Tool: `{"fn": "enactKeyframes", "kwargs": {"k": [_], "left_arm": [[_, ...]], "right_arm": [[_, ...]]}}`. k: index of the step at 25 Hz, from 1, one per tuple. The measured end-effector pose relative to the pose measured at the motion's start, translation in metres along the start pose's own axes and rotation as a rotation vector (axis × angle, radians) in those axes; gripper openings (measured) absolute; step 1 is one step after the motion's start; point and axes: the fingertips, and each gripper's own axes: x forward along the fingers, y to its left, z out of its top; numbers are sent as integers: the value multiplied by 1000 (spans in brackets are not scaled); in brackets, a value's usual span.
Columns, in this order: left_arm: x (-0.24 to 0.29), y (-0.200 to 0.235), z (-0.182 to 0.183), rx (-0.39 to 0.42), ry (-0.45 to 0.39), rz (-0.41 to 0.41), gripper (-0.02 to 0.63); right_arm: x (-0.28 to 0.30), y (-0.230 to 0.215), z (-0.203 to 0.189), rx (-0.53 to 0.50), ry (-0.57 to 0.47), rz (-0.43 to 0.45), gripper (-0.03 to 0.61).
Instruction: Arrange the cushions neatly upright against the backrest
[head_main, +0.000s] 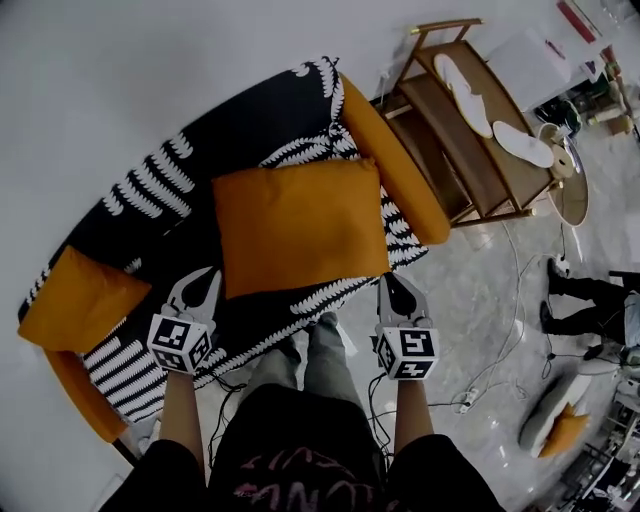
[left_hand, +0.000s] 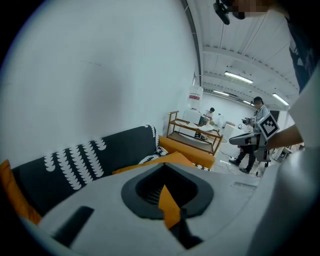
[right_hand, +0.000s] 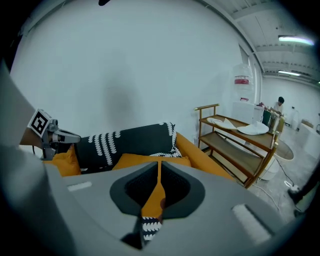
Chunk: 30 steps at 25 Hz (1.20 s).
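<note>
Two arms reach down from the bottom of the head view, each holding a gripper over the front edge of a black-and-white patterned sofa (head_main: 165, 185). The left gripper (head_main: 207, 278) and the right gripper (head_main: 392, 283) both have their jaws closed together, and neither can be seen to hold anything. Their tips sit just beside the two near corners of a large orange cushion (head_main: 300, 225), though no view settles whether they touch it. That cushion lies on the middle of the seat, its far edge near the backrest (head_main: 230, 130). A second orange cushion (head_main: 80, 300) sits at the sofa's left end. Beyond the orange armrest (head_main: 395, 165) on the right stands a wooden shelf (head_main: 470, 130), with a pale wall (head_main: 120, 70) behind the sofa.
</note>
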Motion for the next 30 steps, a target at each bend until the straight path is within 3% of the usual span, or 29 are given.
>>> {"fn": "enactKeyframes", "kwargs": {"k": [8,14,18,22,30], "left_arm": [[59,23,-24,-63,87,90,0],[112,45,-56,-117,129,127,8],[132,56,-73,-145,185,146,42],[152,66,-84,-213,189,179,89],[183,100,-129,-279,265,219,214]], "right_arm": [[85,-34,-15,-31,109,105,44],[143,-64,-43,-18,178,119,81],[168,-79,-62,3,241,134,123],[196,-92,-79,26,278,156,167],[242,-103,-129,64,444,176,313]]}}
